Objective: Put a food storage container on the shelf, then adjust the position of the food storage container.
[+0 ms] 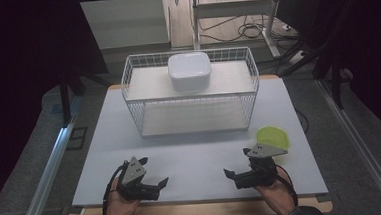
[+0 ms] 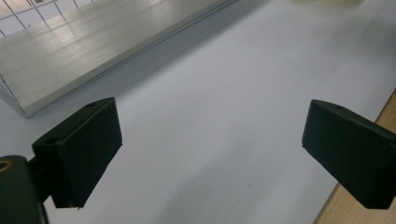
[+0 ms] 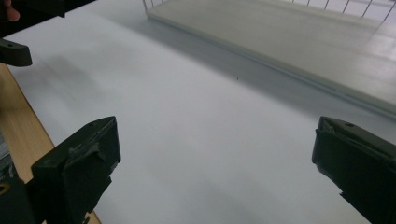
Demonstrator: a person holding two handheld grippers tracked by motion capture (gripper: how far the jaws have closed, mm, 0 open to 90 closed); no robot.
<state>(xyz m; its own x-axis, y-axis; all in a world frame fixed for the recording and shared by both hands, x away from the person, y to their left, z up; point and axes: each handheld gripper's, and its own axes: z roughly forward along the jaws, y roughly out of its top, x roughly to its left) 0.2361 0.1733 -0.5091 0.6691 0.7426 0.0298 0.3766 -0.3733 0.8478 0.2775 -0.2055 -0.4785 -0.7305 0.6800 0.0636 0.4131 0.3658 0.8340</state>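
Note:
A white wire rack [image 1: 190, 95] with two shelves stands at the middle of the white table mat [image 1: 196, 154]. On its upper shelf sits a white square lidded container [image 1: 190, 71]. A yellow-green bowl [image 1: 273, 137] rests on the mat at the right, just beyond my right gripper [image 1: 237, 163]. My left gripper [image 1: 155, 171] is near the front edge at the left. Both are held low over the mat and point inward. In the left gripper view the left gripper [image 2: 212, 154] is open with bare mat between its jaws. The right gripper [image 3: 215, 163] is open the same way.
The rack's lower shelf [image 2: 93, 42] lies ahead of the left jaws and also ahead of the right ones, as a pale board [image 3: 289, 37]. The table's wooden edge [image 1: 200, 210] runs along the front. Cables and metal frame legs [image 1: 254, 28] sit on the floor behind.

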